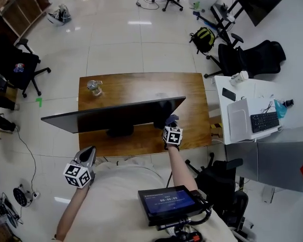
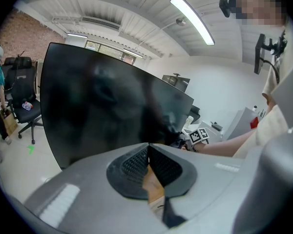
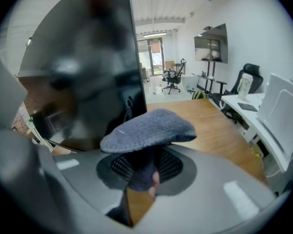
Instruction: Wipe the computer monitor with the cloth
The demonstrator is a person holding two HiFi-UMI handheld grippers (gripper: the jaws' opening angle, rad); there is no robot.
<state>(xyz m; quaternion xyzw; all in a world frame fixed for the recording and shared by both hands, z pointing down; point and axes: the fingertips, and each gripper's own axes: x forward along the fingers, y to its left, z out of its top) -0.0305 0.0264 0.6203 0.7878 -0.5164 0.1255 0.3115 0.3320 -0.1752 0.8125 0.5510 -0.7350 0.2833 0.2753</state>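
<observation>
While my right gripper (image 3: 144,169) pinches the grey cloth (image 3: 147,126), the cloth's folded top sits beside the monitor's (image 3: 83,67) right edge.
My left gripper (image 2: 148,165) is closed on nothing, with the dark screen just ahead of it. Past the cloth runs the wooden desk (image 3: 219,130), and an office chair (image 3: 173,79) stands far beyond.

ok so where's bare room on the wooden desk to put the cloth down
Widest bare wood lies behind the monitor, from the clear object at the back left across to the desk's right edge. The front strip by the monitor foot is narrow. The white side table is crowded.
</observation>
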